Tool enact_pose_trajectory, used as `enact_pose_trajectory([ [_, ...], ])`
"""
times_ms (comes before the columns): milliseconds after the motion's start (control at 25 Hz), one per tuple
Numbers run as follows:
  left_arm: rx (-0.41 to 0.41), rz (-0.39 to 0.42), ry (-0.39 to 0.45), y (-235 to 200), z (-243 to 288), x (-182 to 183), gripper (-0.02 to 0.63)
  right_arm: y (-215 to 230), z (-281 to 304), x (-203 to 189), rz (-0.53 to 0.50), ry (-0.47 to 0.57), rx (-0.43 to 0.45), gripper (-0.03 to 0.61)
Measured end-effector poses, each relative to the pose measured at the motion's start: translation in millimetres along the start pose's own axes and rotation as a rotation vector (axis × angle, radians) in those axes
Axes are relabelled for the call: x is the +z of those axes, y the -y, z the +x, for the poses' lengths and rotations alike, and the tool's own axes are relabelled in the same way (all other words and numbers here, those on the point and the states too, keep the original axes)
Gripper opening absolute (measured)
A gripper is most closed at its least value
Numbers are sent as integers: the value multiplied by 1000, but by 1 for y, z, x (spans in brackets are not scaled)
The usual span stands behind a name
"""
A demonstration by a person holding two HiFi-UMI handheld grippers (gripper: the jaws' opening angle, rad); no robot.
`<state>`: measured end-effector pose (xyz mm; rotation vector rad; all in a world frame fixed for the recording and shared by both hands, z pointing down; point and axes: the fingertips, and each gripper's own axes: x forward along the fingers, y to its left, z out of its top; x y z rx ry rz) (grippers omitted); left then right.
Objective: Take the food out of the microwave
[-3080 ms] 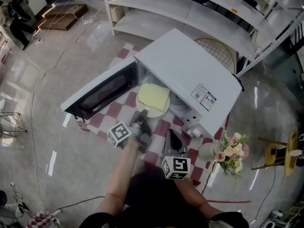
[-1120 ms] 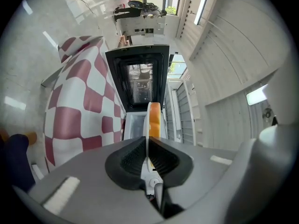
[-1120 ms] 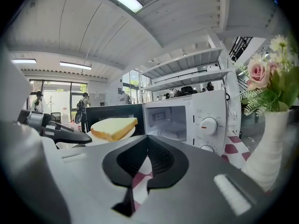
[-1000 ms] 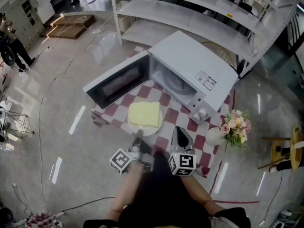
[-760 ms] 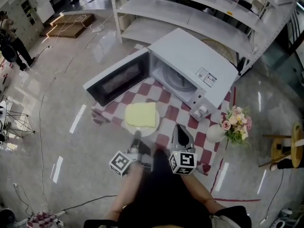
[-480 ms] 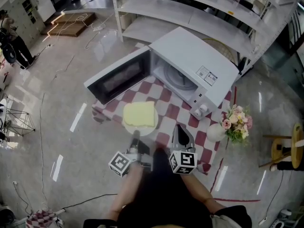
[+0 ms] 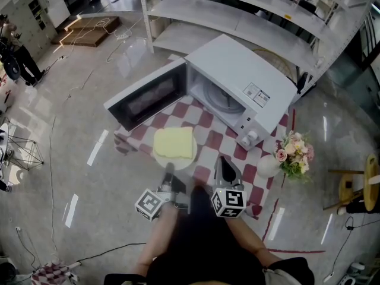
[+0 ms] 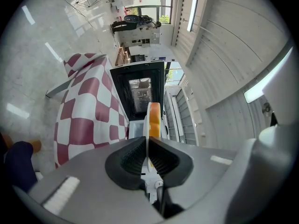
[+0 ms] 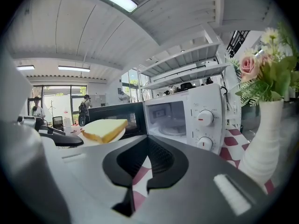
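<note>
Left hand-held gripper (image 8: 147, 155): jaws clamped on the rim of the plate (image 7: 178, 164), which carries the bread (image 7: 173, 143). Right hand-held gripper (image 9: 147, 160): jaws together, empty. We note that the plate, three seconds back at the mouth of the microwave (image 7: 243, 82), now hangs clear of it, over the near edge of the checked surface (image 7: 208, 123), beside the open door (image 7: 145, 97). Bare floor (image 7: 71, 159) lies to the left.
</note>
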<state>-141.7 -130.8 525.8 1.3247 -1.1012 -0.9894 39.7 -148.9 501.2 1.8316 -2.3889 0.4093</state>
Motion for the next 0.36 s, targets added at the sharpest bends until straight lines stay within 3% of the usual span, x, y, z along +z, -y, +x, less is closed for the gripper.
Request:
enact_pose_trajectory([
  [360, 1, -24, -4, -1, 3, -9, 23, 5, -1, -3, 3, -9, 8, -2],
])
